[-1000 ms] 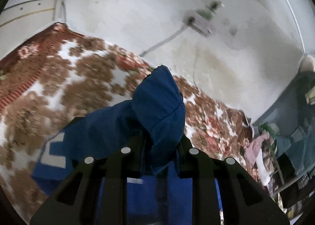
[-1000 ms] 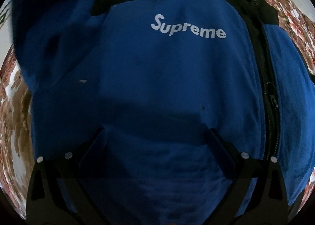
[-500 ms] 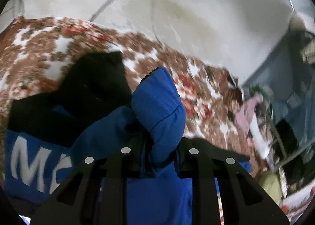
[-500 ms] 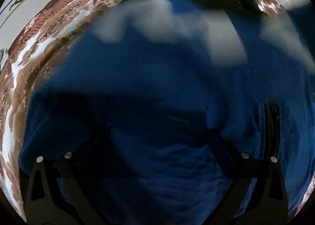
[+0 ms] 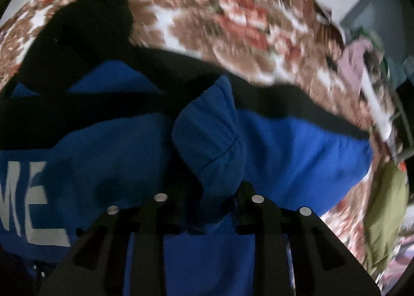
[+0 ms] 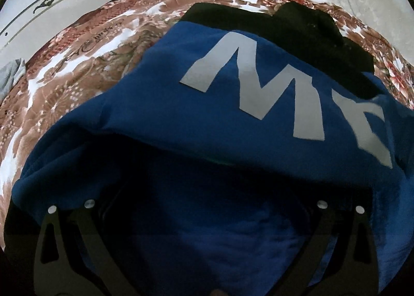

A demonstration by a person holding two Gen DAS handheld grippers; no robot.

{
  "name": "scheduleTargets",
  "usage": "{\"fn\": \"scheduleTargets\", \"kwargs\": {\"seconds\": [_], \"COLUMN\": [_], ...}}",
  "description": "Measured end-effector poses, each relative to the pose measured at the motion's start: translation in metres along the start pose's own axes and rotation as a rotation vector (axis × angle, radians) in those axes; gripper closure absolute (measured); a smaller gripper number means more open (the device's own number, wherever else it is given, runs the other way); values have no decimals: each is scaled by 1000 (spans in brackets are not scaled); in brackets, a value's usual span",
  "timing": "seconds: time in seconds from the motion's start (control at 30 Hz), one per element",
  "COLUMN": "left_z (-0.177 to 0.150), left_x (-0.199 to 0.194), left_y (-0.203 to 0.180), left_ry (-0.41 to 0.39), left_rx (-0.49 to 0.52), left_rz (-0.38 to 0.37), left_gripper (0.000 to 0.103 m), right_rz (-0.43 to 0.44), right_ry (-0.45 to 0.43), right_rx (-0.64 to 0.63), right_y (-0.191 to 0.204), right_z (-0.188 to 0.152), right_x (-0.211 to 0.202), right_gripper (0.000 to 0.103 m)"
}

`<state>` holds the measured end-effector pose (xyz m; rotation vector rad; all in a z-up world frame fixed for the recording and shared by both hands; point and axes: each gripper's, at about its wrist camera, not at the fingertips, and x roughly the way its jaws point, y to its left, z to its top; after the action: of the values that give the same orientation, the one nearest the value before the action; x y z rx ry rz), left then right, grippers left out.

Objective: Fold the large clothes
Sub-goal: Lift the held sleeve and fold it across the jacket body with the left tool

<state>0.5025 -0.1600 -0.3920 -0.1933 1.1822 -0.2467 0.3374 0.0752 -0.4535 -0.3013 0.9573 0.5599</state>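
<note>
One floral bedspread (image 6: 77, 68) under everything, blue jacket (image 6: 233, 120) with grey letters and black trim spread across it, left gripper (image 5: 211, 208) fingers clamped on a blue fold, right gripper (image 6: 204, 231) fingers spread wide over fabric.

Grey letters "ME" on blue jacket (image 6: 233, 120).

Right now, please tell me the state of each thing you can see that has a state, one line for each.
Blue jacket with black collar and grey letters: lying on the bed, partly folded, one part pinched and lifted.
Left gripper: shut on a bunch of the blue fabric.
Right gripper: fingers wide apart, fabric draped over them; no grip visible.
Floral brown-and-white bedspread: spread flat under the jacket.
Olive-green cloth: crumpled at the bed's edge.
</note>
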Motion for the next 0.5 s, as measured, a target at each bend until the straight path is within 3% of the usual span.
{"fn": "scheduleTargets", "kwargs": {"seconds": [0.1,0.2,0.4,0.47,0.5], "left_z": [-9,-14,-23,-20,-19], "left_x": [14,17,3,-10,-20], "left_y": [-15,-28,-50,-54,-58], "left_ry": [45,82,95,82,70], "left_rx": [64,118,173,191,231], "left_rz": [32,14,-37,-63,-65], "left_gripper": [66,47,47,43,35], "right_rz": [18,17,50,85,98], "right_ry": [1,4,14,45,64], "right_rx": [-3,-5,-17,-34,-40], "right_y": [-1,0,-1,-6,-8], "right_z": [-1,0,0,0,0], "right_x": [0,1,-3,-8,-12], "right_gripper": [4,4,4,4,4]}}
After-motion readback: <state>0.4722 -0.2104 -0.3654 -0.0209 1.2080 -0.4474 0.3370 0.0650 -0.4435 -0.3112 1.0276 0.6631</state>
